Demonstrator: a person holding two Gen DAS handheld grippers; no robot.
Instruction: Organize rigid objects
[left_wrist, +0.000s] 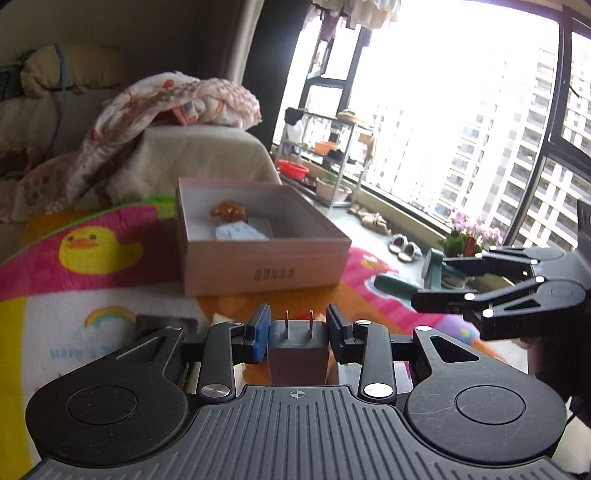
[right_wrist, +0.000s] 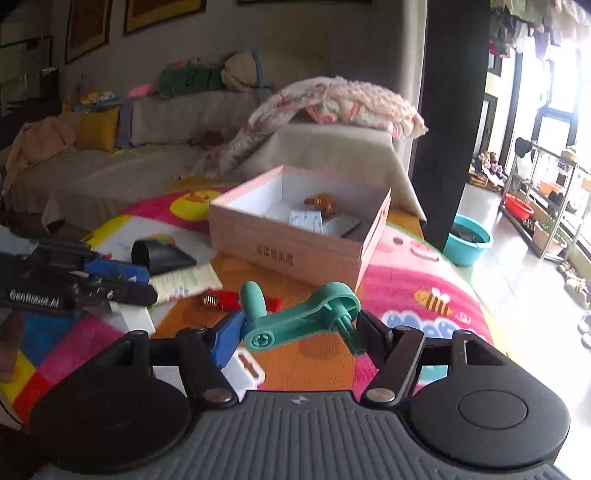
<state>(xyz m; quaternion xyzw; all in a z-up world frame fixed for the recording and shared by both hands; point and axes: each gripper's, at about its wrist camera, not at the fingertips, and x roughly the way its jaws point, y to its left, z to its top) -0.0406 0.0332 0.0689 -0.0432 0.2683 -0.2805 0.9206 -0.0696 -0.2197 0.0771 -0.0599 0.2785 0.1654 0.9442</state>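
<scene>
My left gripper (left_wrist: 297, 334) is shut on a dark plug adapter (left_wrist: 297, 354) with its two prongs pointing up, held above the colourful mat in front of the pink box (left_wrist: 266, 264). The box is open and holds a brown toy (left_wrist: 228, 211) and white items. My right gripper (right_wrist: 295, 328) is shut on a teal plastic crank handle (right_wrist: 303, 317), held above the mat in front of the same box (right_wrist: 295, 254). In the left wrist view the right gripper (left_wrist: 436, 282) shows at the right with the teal handle (left_wrist: 395, 286). In the right wrist view the left gripper (right_wrist: 122, 282) shows at the left.
On the mat lie a red clip with a spring (right_wrist: 225, 300), a black cylinder (right_wrist: 162, 255), a paper sheet (right_wrist: 188, 282) and a white part (right_wrist: 245, 371). A sofa with blankets (right_wrist: 332, 99) stands behind. A teal basin (right_wrist: 467, 240) and a shelf rack (right_wrist: 543, 206) stand by the window.
</scene>
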